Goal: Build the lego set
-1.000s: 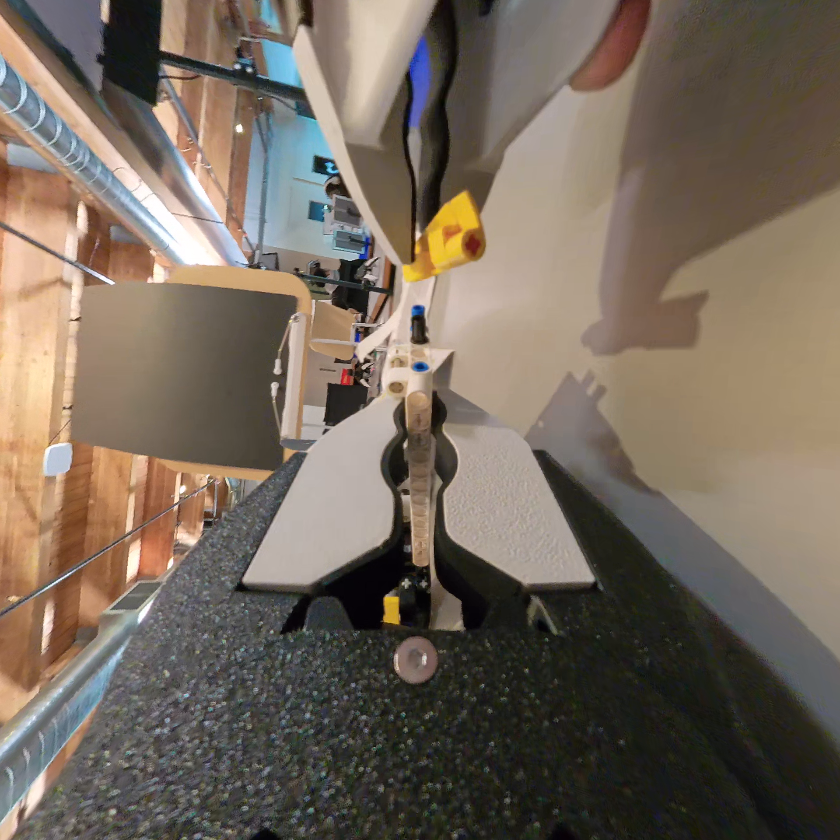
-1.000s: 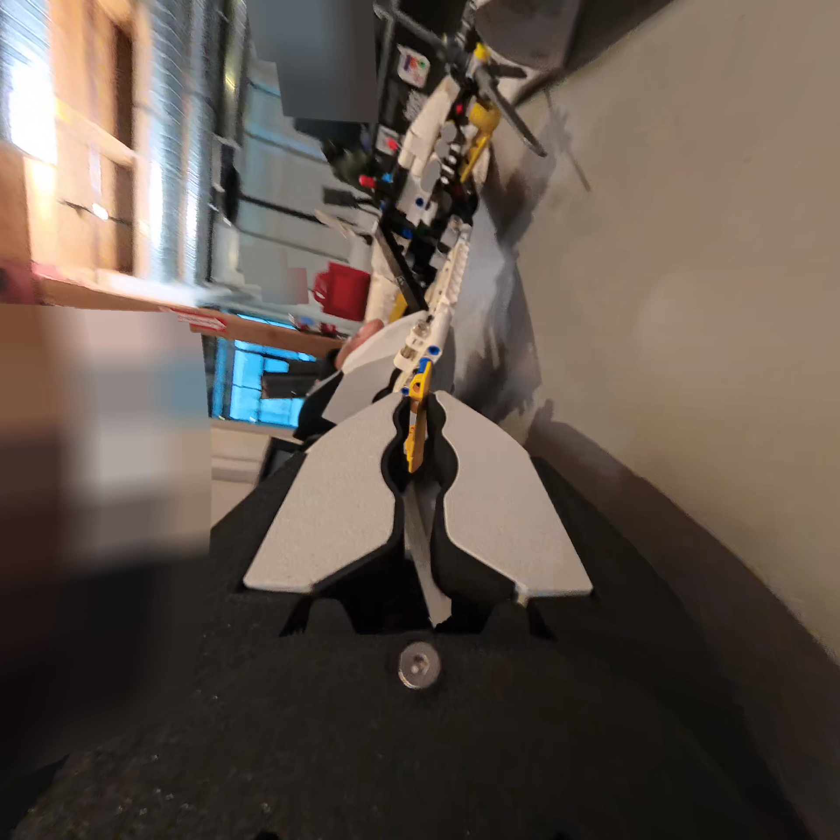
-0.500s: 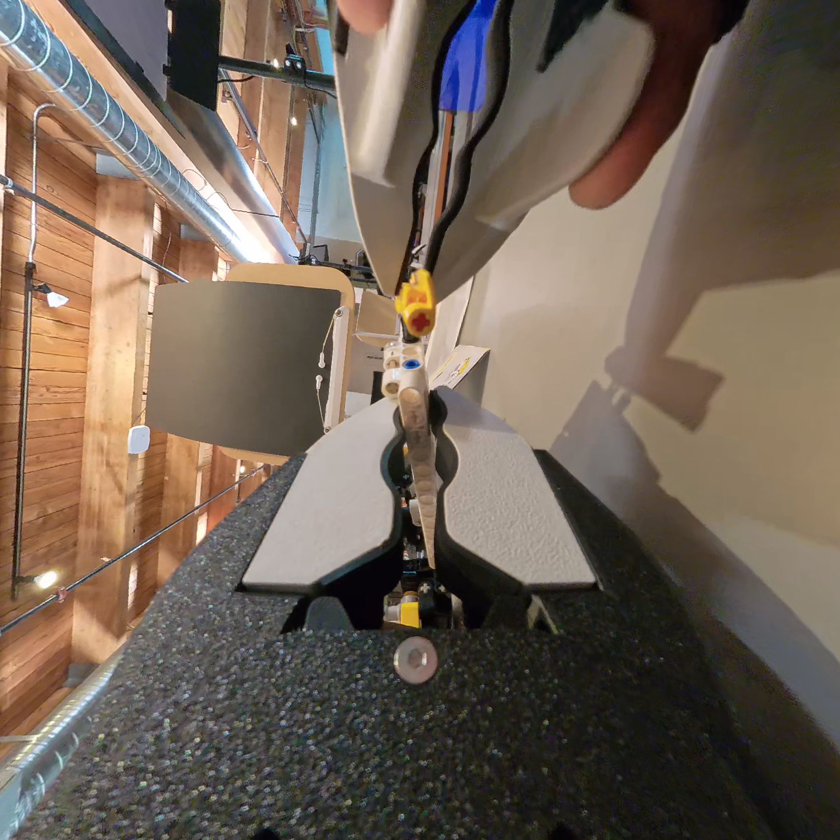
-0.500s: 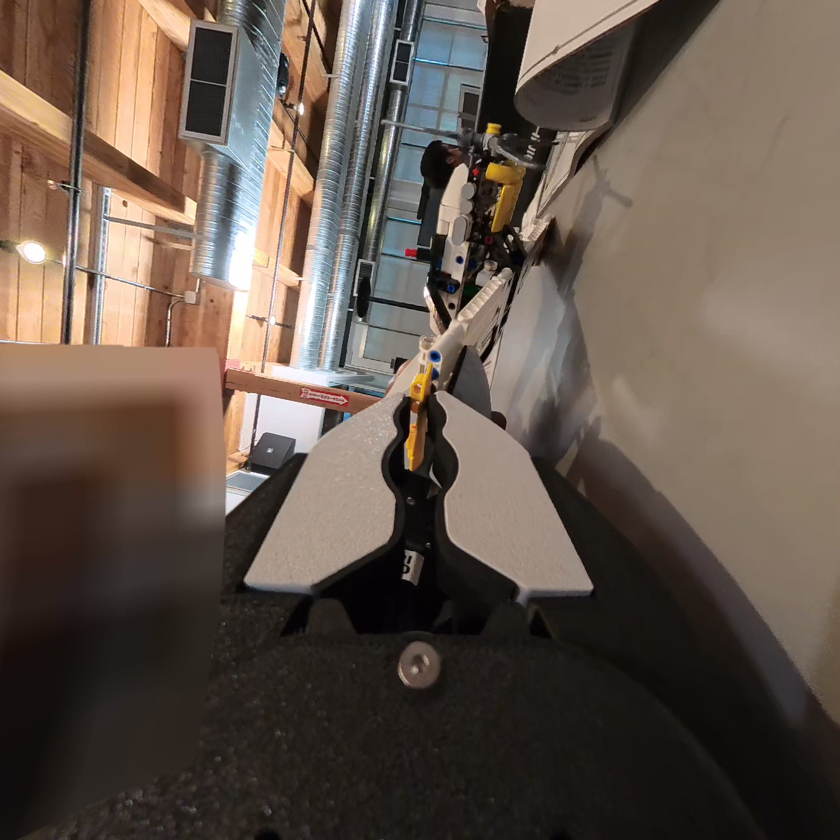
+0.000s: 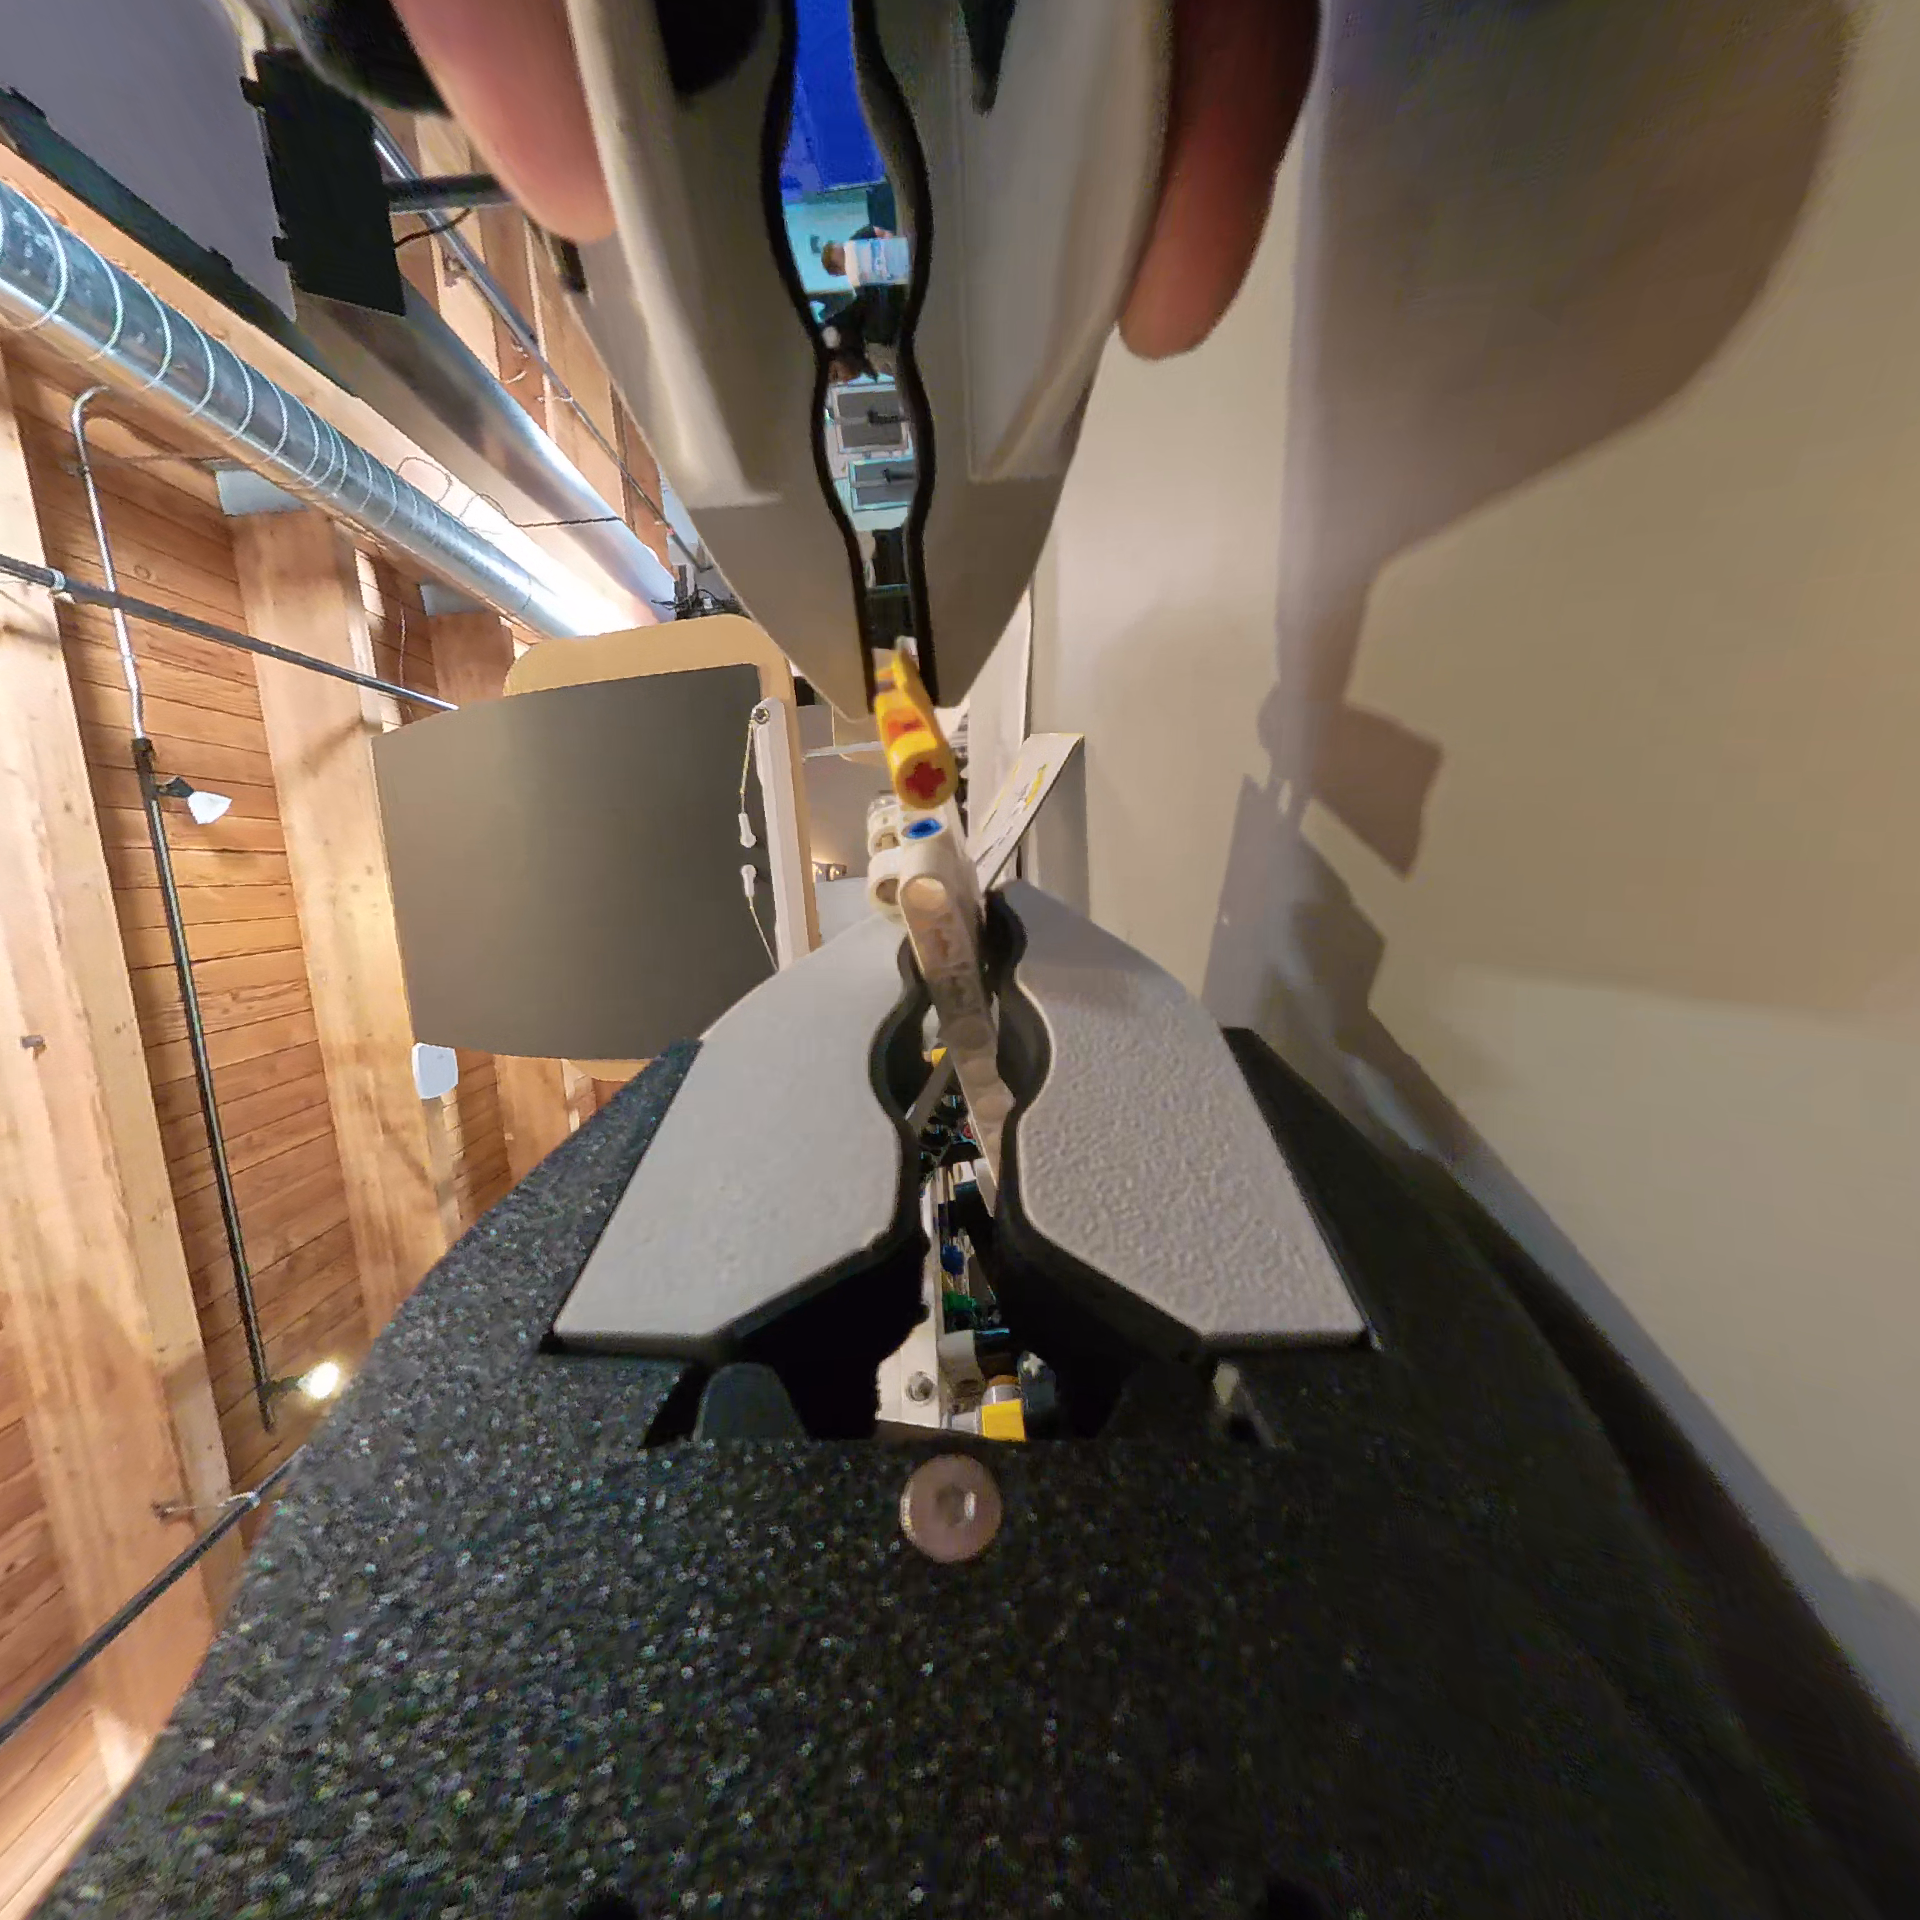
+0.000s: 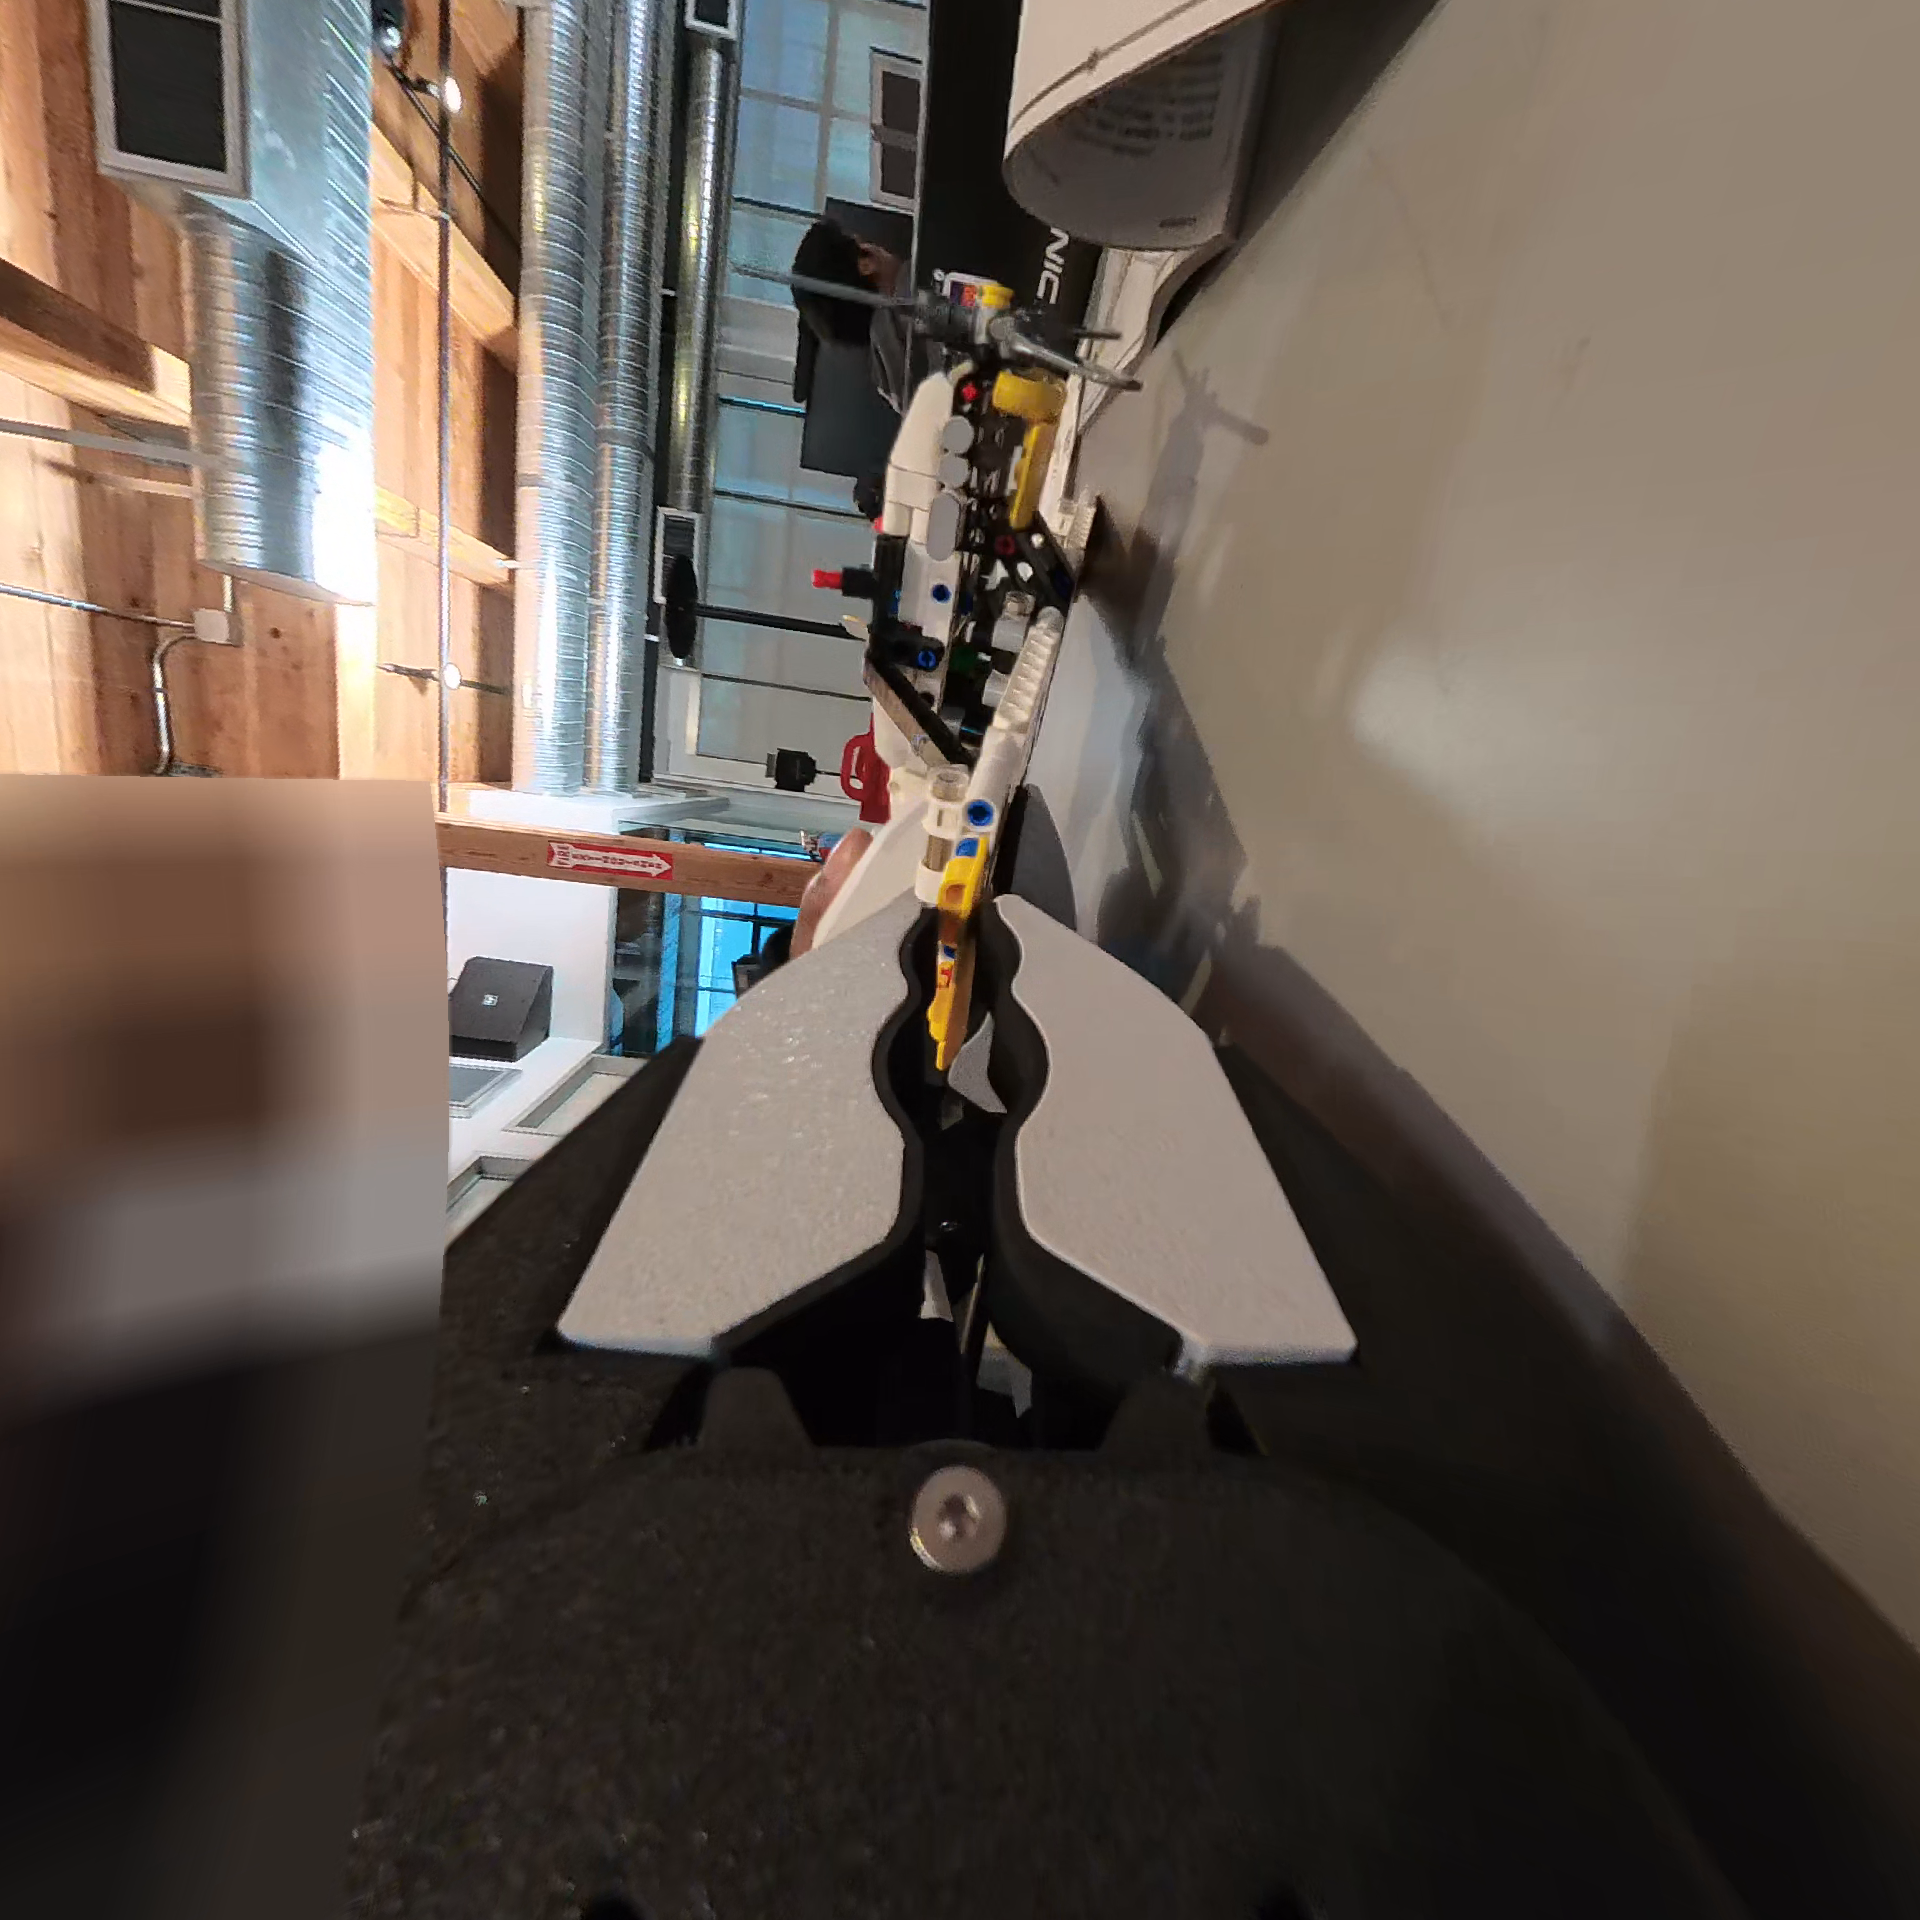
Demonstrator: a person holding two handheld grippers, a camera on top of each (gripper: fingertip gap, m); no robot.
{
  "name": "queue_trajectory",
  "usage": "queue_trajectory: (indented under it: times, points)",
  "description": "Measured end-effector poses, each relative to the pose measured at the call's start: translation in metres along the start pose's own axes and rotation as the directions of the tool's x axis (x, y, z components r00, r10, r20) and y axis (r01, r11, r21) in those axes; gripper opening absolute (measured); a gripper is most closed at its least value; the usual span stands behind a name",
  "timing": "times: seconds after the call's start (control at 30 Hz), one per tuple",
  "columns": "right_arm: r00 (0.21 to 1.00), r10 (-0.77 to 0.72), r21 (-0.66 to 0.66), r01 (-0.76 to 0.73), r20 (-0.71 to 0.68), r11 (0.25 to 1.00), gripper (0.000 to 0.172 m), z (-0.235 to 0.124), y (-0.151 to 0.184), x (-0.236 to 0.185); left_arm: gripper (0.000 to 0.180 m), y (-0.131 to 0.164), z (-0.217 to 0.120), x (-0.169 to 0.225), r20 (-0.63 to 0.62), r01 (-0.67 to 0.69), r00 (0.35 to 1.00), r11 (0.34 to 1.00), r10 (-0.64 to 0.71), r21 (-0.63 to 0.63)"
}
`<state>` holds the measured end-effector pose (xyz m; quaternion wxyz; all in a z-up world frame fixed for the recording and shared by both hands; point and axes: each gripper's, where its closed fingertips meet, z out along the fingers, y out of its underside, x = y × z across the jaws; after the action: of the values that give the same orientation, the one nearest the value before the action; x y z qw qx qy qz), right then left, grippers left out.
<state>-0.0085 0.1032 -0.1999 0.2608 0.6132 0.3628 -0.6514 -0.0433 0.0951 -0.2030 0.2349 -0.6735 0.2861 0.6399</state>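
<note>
My left gripper (image 5: 956, 966) is shut on a white holed beam (image 5: 935, 894) that sticks out past its fingertips. The beam's end carries a blue pin (image 5: 922, 828). My right gripper (image 5: 899, 665) comes in from above, shut on a small yellow piece (image 5: 912, 738) with a red cross in its end. That end hangs just above the blue pin. In the right wrist view my right gripper (image 6: 961, 935) pinches the yellow piece (image 6: 956, 904). The piece meets the white beam (image 6: 997, 769), which belongs to a large brick model (image 6: 966, 540) lying on the table.
The beige table (image 5: 1558, 831) fills the right side of both views. A chair with a dark back (image 5: 582, 862) stands beyond the left gripper. A card (image 5: 1029, 800) and an open white booklet (image 6: 1132, 125) lie on the table. A person's fingers (image 5: 1195, 208) grip the right gripper. Both grippers' tips are close together, under 4 cm apart.
The right gripper has swung in with the yellow piece until its end sits by the white beam's blue pin. Both grippers stay shut on their parts.
</note>
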Motion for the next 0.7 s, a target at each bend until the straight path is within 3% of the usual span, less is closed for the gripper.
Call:
queue_trajectory:
  times: [0.7]
  points:
    - [0.996, 0.084, -0.156, -0.086, -0.020, 0.984, 0.006, 0.004, 0.005, 0.010, 0.006, 0.000, -0.003, 0.008, -0.042, -0.035, 0.999, 0.999, 0.034, -0.021]
